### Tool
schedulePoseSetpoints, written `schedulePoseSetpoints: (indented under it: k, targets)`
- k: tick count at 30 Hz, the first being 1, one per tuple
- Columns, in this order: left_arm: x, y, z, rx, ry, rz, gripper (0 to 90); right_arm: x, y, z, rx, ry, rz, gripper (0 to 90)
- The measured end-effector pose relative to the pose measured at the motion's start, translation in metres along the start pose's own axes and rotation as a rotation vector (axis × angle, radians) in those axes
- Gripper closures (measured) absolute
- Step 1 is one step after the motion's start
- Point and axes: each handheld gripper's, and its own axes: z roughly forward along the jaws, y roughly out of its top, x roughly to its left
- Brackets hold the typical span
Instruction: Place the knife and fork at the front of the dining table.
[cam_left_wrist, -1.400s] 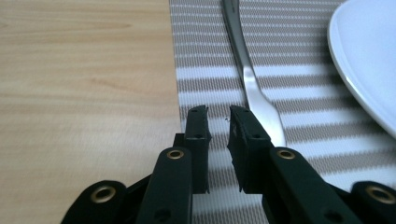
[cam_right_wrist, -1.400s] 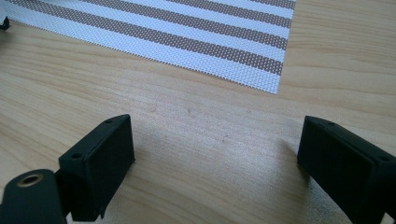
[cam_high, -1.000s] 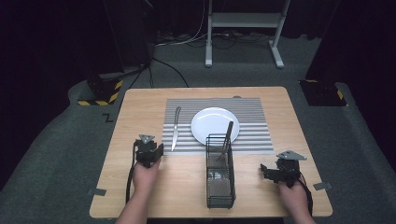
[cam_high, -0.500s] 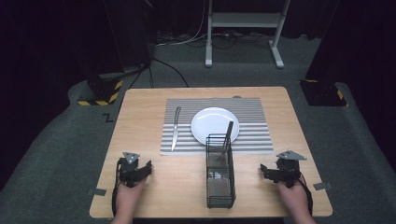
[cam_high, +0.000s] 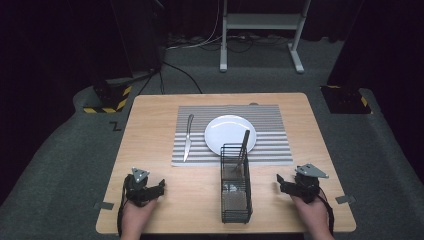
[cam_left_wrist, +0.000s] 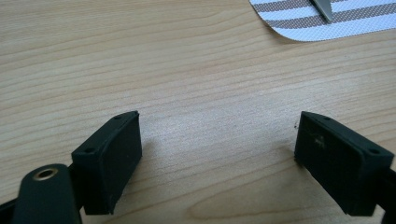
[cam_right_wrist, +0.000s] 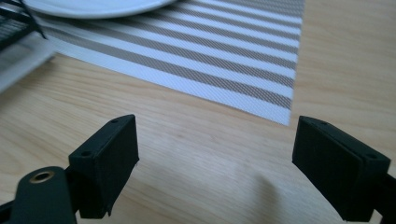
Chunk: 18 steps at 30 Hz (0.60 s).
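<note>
Left tool (cam_high: 159, 187) pulled back from knife (cam_high: 187, 136)

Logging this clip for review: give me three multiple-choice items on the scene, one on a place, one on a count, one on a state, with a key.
1. Where does the knife lie?
A. on the striped mat, left of the plate
B. inside the wire basket
C. on the bare wood by the right gripper

2. How many plates are on the table?
A. none
B. one
C. three

3. How does the left gripper stand?
A. shut on the knife
B. shut on nothing
C. open, holding nothing

Key:
1 A: the high view shows the knife on the mat's left part, beside the plate.
2 B: a single white plate sits on the mat.
3 C: the left gripper view shows both jaws wide apart over bare wood.
</note>
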Motion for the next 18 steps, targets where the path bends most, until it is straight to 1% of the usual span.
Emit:
schedulePoseSetpoints:
  k: [2, 4, 6, 7, 8, 9, 11, 12, 13, 14, 15, 16, 17, 18]
  targets:
    - [0.000, 0.000, 0.000, 0.001, -0.005, 0.004, 14.5, 0.006, 0.003, -0.002, -0.035, 0.025, -0.018, 13.3]
    - [0.001, 0.000, 0.000, 0.001, -0.011, 0.006, 14.0, 0.013, 0.008, -0.006, -0.087, 0.049, -0.032, 12.4]
    - [0.001, 0.000, 0.000, 0.002, -0.014, 0.007, 13.9, 0.017, 0.012, -0.010, -0.123, 0.059, -0.022, 11.5]
    - [0.001, 0.000, 0.000, 0.002, -0.016, 0.008, 13.6, 0.023, 0.018, -0.016, -0.166, 0.066, -0.019, 11.4]
    - [0.002, 0.000, 0.000, 0.003, -0.023, 0.012, 13.5, 0.026, 0.021, -0.019, -0.189, 0.071, -0.009, 11.3]
    - [0.002, 0.000, 0.000, 0.003, -0.023, 0.012, 13.2, 0.026, 0.021, -0.019, -0.189, 0.071, -0.009, 11.3]
    - [0.002, 0.000, 0.000, 0.008, -0.031, 0.024, 12.8, 0.032, 0.028, -0.024, -0.229, 0.060, -0.010, 11.4]
    - [0.003, 0.000, 0.000, 0.008, -0.033, 0.024, 12.4, 0.036, 0.034, -0.029, -0.258, 0.067, 0.003, 11.6]
    - [0.003, 0.000, 0.000, 0.008, -0.033, 0.024, 12.4, 0.037, 0.037, -0.031, -0.272, 0.069, 0.011, 11.7]
    - [0.003, 0.000, 0.000, 0.009, -0.033, 0.026, 12.4, 0.037, 0.037, -0.031, -0.272, 0.069, 0.011, 11.7]
    - [0.003, 0.000, 0.000, 0.009, -0.035, 0.030, 12.0, 0.038, 0.045, -0.032, -0.297, 0.072, 0.012, 11.7]
    - [0.003, 0.000, 0.000, 0.009, -0.033, 0.032, 12.1, 0.039, 0.048, -0.033, -0.306, 0.076, 0.024, 11.6]
    - [0.003, 0.000, 0.000, 0.009, -0.033, 0.032, 11.9, 0.039, 0.048, -0.033, -0.306, 0.076, 0.024, 11.6]
    - [0.002, 0.000, 0.000, 0.008, -0.035, 0.033, 11.8, 0.040, 0.057, -0.032, -0.318, 0.075, 0.039, 11.6]
